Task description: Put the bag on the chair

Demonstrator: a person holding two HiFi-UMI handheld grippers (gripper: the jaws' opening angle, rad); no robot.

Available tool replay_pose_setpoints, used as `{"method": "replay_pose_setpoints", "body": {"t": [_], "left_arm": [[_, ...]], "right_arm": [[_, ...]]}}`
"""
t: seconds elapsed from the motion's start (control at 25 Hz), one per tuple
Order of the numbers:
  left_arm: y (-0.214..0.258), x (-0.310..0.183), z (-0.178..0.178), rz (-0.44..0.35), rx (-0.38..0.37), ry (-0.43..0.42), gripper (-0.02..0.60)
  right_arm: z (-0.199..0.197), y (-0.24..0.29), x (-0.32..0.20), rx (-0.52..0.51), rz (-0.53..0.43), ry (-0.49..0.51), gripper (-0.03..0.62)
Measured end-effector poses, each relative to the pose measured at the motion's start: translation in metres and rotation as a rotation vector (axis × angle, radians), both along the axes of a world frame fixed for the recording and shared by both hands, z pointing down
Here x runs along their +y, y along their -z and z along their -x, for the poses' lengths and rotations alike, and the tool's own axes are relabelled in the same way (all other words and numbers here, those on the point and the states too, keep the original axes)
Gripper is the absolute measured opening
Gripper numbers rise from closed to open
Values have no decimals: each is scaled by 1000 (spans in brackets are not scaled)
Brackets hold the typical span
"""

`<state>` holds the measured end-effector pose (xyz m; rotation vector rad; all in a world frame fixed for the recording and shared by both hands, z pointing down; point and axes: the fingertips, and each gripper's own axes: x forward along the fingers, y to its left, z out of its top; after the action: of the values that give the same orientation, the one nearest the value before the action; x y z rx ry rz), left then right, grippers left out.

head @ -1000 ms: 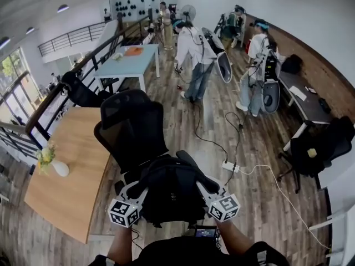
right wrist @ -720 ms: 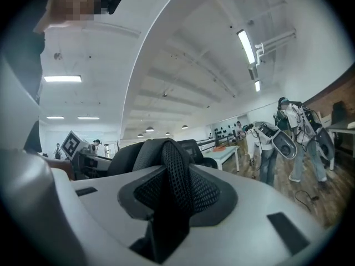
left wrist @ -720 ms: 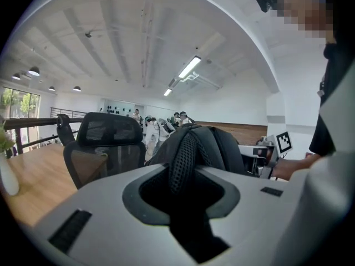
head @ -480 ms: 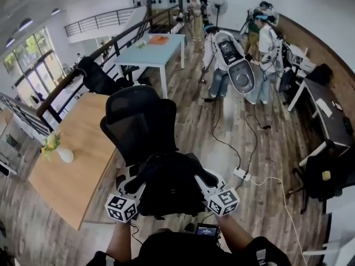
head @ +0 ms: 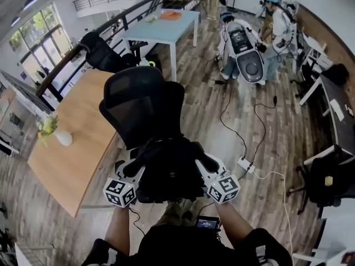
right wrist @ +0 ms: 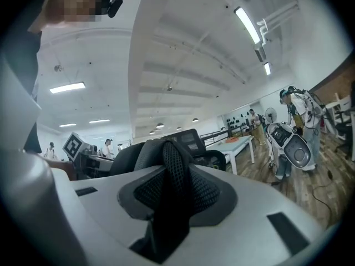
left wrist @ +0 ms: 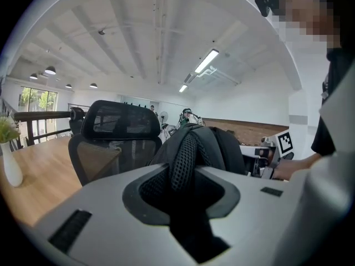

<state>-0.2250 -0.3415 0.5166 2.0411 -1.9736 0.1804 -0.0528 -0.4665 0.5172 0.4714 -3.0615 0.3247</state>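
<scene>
A black backpack (head: 169, 173) hangs between both grippers, in front of the person's body. My left gripper (head: 137, 160) is shut on one mesh shoulder strap (left wrist: 184, 159). My right gripper (head: 202, 163) is shut on the other mesh strap (right wrist: 173, 173). A black mesh office chair (head: 141, 107) stands just beyond the bag, its backrest and headrest facing me. In the left gripper view the chair (left wrist: 113, 140) rises left of the backpack (left wrist: 213, 146). The seat is hidden under the bag in the head view.
A long wooden table (head: 66, 148) with a white vase of flowers (head: 55, 134) runs along the left. A light blue table (head: 161, 26) stands behind the chair. Cables and a power strip (head: 244, 164) lie on the floor at right. People (head: 277, 15) work with equipment farther back.
Both grippers have carried the backpack forward, toward the chair. The chair looks nearer and larger. The view has swung, so the people at the back sit further right.
</scene>
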Motion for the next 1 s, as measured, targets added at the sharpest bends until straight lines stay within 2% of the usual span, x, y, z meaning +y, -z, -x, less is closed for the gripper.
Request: {"method": "replay_pose_setpoints", "body": {"t": [0.2,0.56,1.0], "left_arm": [[-15,-19,24,19,16,2,110],[-44,-49,85,70,28,-55,110],[-107,-71,114,153,68,-97,110]], "right_arm": [[22,-14,-15,17,23,5,121],[78,-44,-36,61,78,-43,121],[106,-108,-55,126,176,-101,121]]}}
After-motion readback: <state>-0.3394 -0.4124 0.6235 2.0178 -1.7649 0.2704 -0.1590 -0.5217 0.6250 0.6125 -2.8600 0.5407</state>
